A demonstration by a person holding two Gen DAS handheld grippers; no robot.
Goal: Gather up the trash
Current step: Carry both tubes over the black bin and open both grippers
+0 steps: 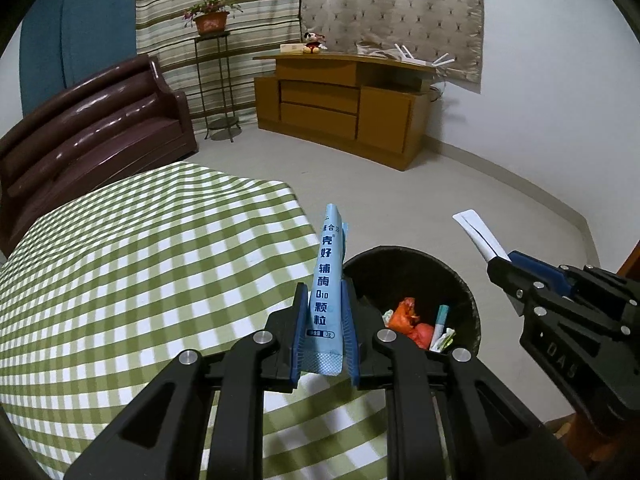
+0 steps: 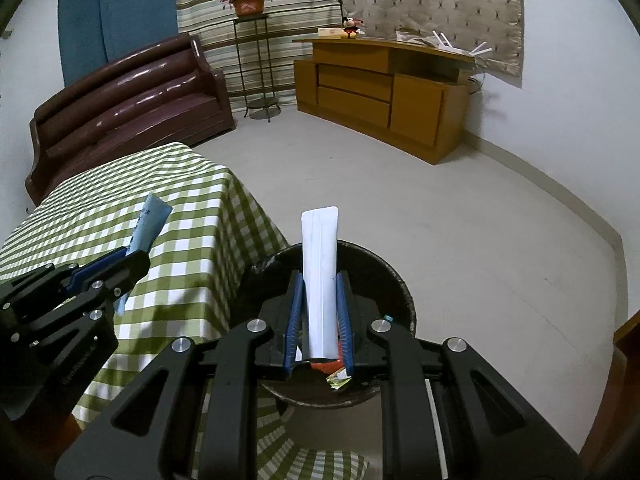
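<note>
My left gripper (image 1: 325, 292) is shut on a light blue sachet (image 1: 328, 280) printed with dark characters, which stands upright between its blue pads over the table's right edge. My right gripper (image 2: 320, 280) is shut on a white sachet (image 2: 320, 276), held directly above the black trash bin (image 2: 400, 280). The bin (image 1: 460, 284) stands on the floor beside the table and holds orange scraps (image 1: 408, 316) and small wrappers. In the left wrist view the right gripper (image 1: 506, 264) hangs to the right with the white sachet (image 1: 478, 232) sticking out. In the right wrist view the left gripper (image 2: 132, 258) and its blue sachet (image 2: 150, 220) sit to the left.
A table with a green-and-white checked cloth (image 1: 140, 280) lies left of the bin. Behind it stand a dark brown sofa (image 1: 88, 120), a metal plant stand with a potted plant (image 1: 210, 20) and a wooden cabinet (image 1: 344, 108). Pale open floor (image 2: 460, 220) stretches beyond the bin.
</note>
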